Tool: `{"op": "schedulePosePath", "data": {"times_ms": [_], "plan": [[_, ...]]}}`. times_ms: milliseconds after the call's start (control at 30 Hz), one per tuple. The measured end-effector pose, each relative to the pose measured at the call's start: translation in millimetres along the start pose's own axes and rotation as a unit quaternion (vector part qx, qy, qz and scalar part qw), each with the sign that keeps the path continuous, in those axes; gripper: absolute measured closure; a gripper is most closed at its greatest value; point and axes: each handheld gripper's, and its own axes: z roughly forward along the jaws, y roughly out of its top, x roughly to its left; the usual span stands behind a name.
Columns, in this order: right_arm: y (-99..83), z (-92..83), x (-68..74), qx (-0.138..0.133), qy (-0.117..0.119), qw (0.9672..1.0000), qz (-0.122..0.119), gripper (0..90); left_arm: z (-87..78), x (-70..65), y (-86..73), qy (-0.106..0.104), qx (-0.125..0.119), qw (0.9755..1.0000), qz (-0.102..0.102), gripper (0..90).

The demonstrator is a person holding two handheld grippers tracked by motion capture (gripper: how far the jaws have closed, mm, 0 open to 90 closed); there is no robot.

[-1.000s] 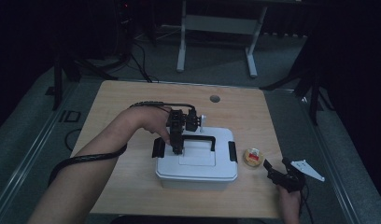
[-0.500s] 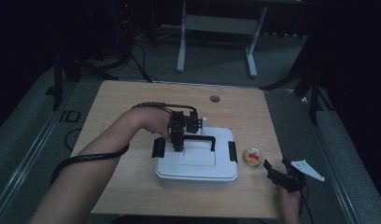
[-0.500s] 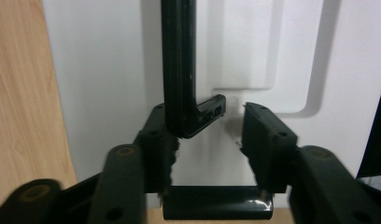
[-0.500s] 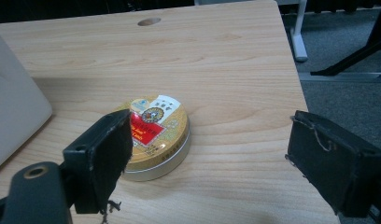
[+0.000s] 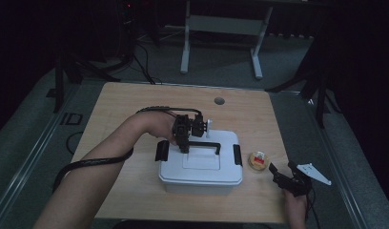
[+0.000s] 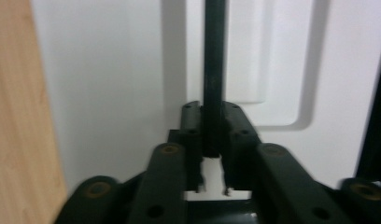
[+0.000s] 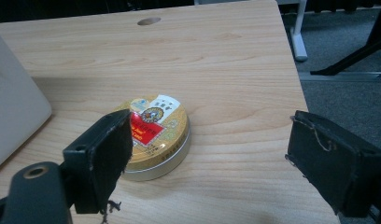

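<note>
A white plastic box (image 5: 200,164) with rounded corners stands in the middle of a wooden table (image 5: 121,105). Its lid (image 6: 114,70) is smooth and matte, with a shallow rectangular recess in the centre. There are 2 black clips, 1 at each short side of the box, and a thin black handle (image 5: 208,144) stands up over the lid.

The left gripper (image 5: 184,142) comes from above on the left end of this handle. In the left gripper view, its 2 black jaws are clenched on the handle bar (image 6: 213,74), which is a straight, dark, slightly shiny rod that runs away from the camera.

To the right of the box, apart from it, lies a small round tin (image 7: 153,135). It is low and flat, made of golden metal, with a printed lid in red, white and gold. The right gripper (image 7: 207,161) is held low near the right edge of the table, with its jaws released and wide apart. In the right gripper view the tin lies just beyond the left jaw, not between the 2 pads.

The table top has a pale wood grain and 1 round hole (image 5: 219,100) near the far edge. The room around is dark, with a grey floor (image 5: 221,67), cables, and the white legs of a stand (image 5: 221,24) behind the table.
</note>
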Motion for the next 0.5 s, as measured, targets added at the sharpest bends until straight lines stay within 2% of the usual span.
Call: {"op": "schedulePosePath", "data": {"times_ms": [67, 500], "plan": [[0.0, 0.0, 0.0, 0.000, 0.000, 1.0000, 0.000, 13.7, -0.1, 0.1, -0.2, -0.004, -0.001, 1.0000, -0.002, 83.0], [0.1, 0.1, 0.1, 0.001, 0.000, 1.0000, 0.000, 13.7, -1.8, 0.3, 1.9, -0.005, 0.007, 0.9998, -0.017, 83.7]]}}
